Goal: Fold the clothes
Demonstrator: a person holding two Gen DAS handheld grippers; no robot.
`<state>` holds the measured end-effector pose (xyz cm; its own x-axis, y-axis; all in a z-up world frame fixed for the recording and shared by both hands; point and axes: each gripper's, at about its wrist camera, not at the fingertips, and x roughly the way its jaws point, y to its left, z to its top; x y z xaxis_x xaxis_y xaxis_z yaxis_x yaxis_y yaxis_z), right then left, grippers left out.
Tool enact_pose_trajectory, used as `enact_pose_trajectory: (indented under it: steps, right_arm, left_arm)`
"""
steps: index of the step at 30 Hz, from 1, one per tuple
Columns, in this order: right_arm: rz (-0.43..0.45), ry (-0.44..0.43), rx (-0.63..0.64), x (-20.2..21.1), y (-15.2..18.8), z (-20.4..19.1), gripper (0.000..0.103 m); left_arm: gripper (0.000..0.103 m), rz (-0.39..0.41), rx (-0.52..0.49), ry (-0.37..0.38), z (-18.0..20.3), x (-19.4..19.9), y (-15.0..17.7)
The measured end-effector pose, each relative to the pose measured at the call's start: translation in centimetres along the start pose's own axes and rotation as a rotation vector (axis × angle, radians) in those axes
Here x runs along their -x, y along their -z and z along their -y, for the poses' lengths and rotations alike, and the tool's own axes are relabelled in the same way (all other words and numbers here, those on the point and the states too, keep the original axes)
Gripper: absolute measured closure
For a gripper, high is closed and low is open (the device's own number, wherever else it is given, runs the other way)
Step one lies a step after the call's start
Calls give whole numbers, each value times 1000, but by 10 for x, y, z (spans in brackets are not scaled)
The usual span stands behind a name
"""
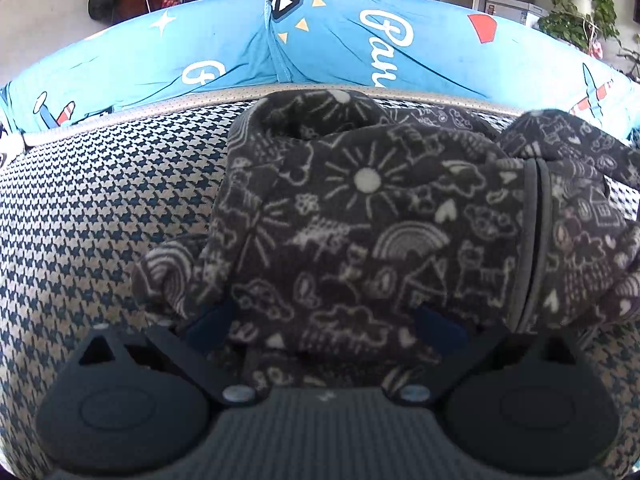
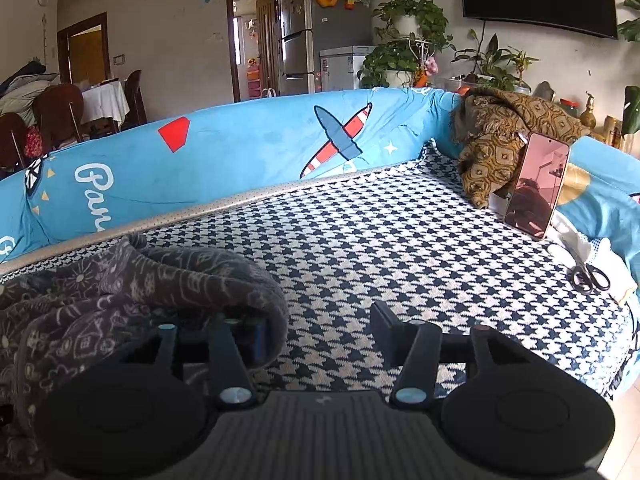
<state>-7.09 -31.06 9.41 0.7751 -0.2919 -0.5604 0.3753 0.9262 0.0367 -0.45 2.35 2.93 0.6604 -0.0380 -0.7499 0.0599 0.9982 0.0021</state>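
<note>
A dark grey fleece garment (image 1: 360, 216) printed with white doodles of suns, rainbows, clouds and houses lies bunched on the houndstooth-patterned sofa seat (image 1: 100, 208), just in front of the blue cartoon-print sofa back (image 1: 340, 44). In the left wrist view the left hand-held gripper (image 1: 324, 320) is pushed into the near edge of the garment: its two blue-padded fingers stand wide apart, with fleece heaped over and between them, and the pads are not pressed together on the cloth. A grey bound edge of the garment (image 1: 532, 240) runs down its right part, and a rounded fold (image 1: 320, 108) rises at the far side, next to the sofa back. In the right wrist view the right hand-held gripper (image 2: 320, 328) also stands wide open at the garment's right-hand edge (image 2: 160, 280); its left finger (image 2: 256, 336) is tucked under a rolled lip of the fleece, while its right finger (image 2: 384, 324) lies clear of the garment over bare houndstooth. Well away from the garment, toward the far corner of the seat, a brown patterned blanket (image 2: 512, 136) is piled against the sofa back, a phone (image 2: 536, 184) leans upright in front of it, and a pair of scissors (image 2: 588, 272) lies on white cloth (image 2: 600, 256) beside the phone.
</note>
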Motion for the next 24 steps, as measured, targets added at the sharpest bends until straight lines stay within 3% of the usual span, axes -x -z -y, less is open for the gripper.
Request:
enact_pose_trajectory:
  steps: [4,6,11,13,20,24]
  right_arm:
    - [-1,-72,-12,13,9,6,45]
    - [20,-121,-43,19,9,10,38]
    - [38,-127,-88,14,3,12,33]
    - [31,-122,-69,5,-1,8,33]
    - [-32,-240,11,-28,-10,-18,31]
    - [-47,-275,134,-43,-7,-41,28]
  left_arm:
    - [0,-7,0,-5,2,2,6]
    - [0,-8,-1,-6,2,2,7]
    - [0,-27,20,-6,2,2,11]
    - [0,-35,29,-7,0,1,13]
    - [0,-37,38,-5,-2,5,16]
    - [0,-38,42,-4,-3,6,18]
